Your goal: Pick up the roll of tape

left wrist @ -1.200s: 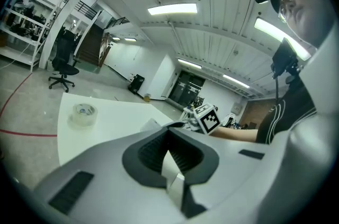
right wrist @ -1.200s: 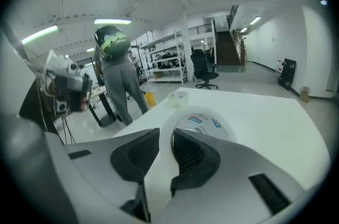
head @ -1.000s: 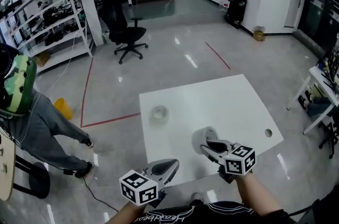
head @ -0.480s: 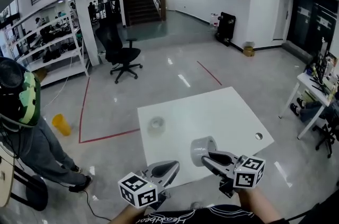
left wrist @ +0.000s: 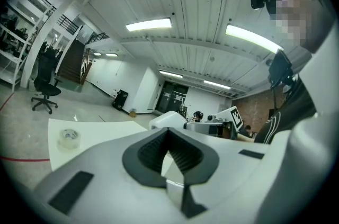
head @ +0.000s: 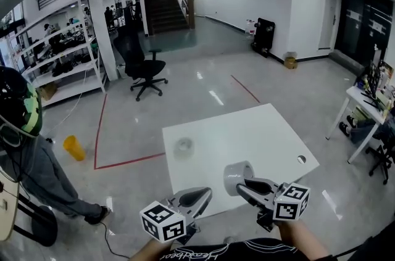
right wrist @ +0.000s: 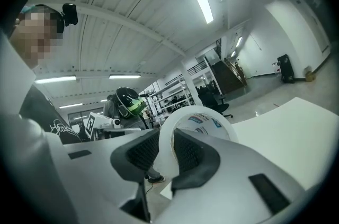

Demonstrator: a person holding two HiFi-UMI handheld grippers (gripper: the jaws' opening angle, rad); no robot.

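A white roll of tape [head: 235, 174] hangs in the air above the near part of the white table [head: 259, 124]. My right gripper [head: 242, 183] is shut on it. In the right gripper view the roll's [right wrist: 197, 120] wall sits pinched between the two ribbed pads [right wrist: 142, 153]. My left gripper [head: 204, 194] hovers at the table's near edge, to the left of the roll, shut with nothing in it. Its tips meet in the left gripper view [left wrist: 168, 150]. A second, clear roll of tape [head: 184, 145] lies on the table's left side, also seen from the left gripper [left wrist: 69, 136].
A person in a green-and-black helmet [head: 21, 130] stands on the floor at the left, near a yellow bucket [head: 74, 147]. A black office chair [head: 143, 65] and shelving [head: 58, 50] stand farther back. Another desk [head: 370, 102] is at the right.
My right gripper has lifted the white roll off the table and away from it. Both grippers have risen. The person at the left has shifted their legs.
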